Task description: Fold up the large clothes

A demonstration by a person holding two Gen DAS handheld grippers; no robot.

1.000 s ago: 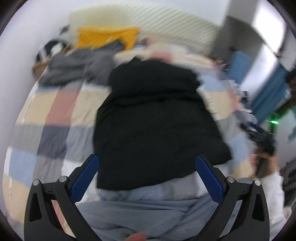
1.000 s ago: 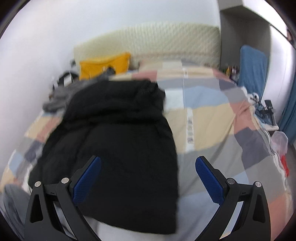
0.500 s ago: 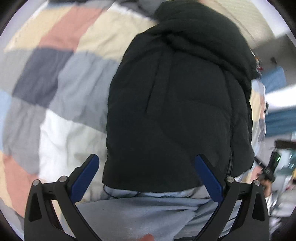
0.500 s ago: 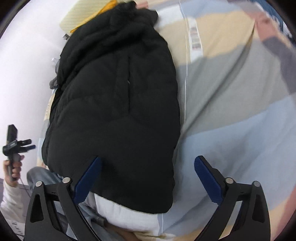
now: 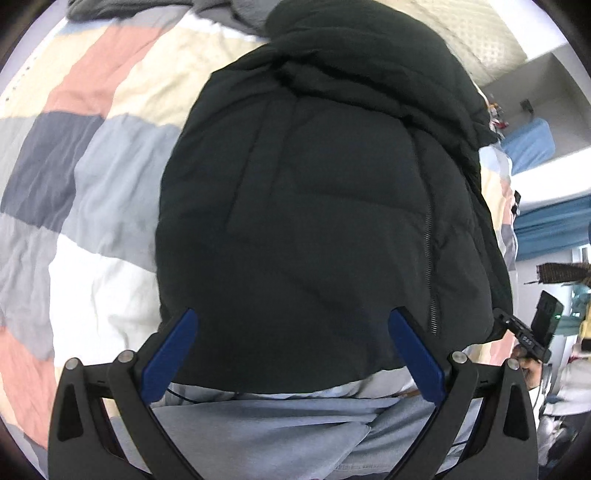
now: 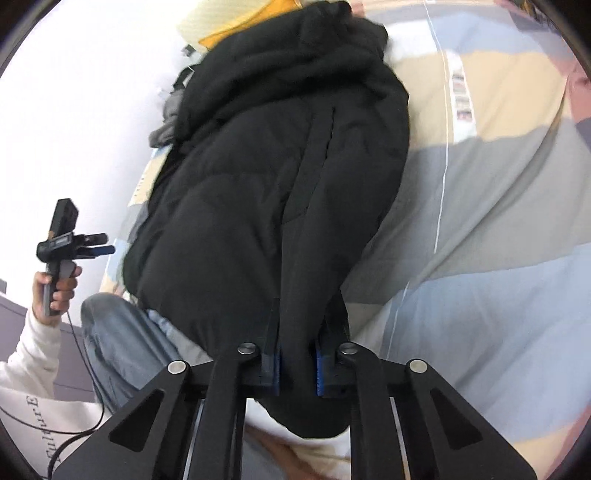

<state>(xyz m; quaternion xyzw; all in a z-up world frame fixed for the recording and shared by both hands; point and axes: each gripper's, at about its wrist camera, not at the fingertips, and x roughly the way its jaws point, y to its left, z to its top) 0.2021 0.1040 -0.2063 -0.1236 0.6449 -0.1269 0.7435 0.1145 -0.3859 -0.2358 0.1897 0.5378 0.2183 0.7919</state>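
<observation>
A black puffer jacket (image 5: 317, 192) lies lengthwise on a patchwork bedspread (image 5: 85, 162), hood end far, hem end near. My left gripper (image 5: 291, 332) is open, its blue pads wide apart just above the jacket's near hem. My right gripper (image 6: 297, 354) is shut on the jacket's near hem corner (image 6: 306, 325), with black fabric bunched between the blue pads. The jacket (image 6: 273, 177) fills the middle of the right wrist view. The left gripper also shows in the right wrist view (image 6: 99, 245), held in the hand at the left.
The person's grey-blue trousers (image 5: 280, 424) are close under the hem. A yellow pillow (image 6: 251, 18) and grey clothes (image 6: 170, 118) lie by the headboard. The bedspread (image 6: 498, 221) extends to the right. A blue chair (image 5: 532, 144) and curtain stand far right.
Both grippers came down and closer to the jacket's hem. The right gripper went from wide open to shut on the hem corner. The left stays open.
</observation>
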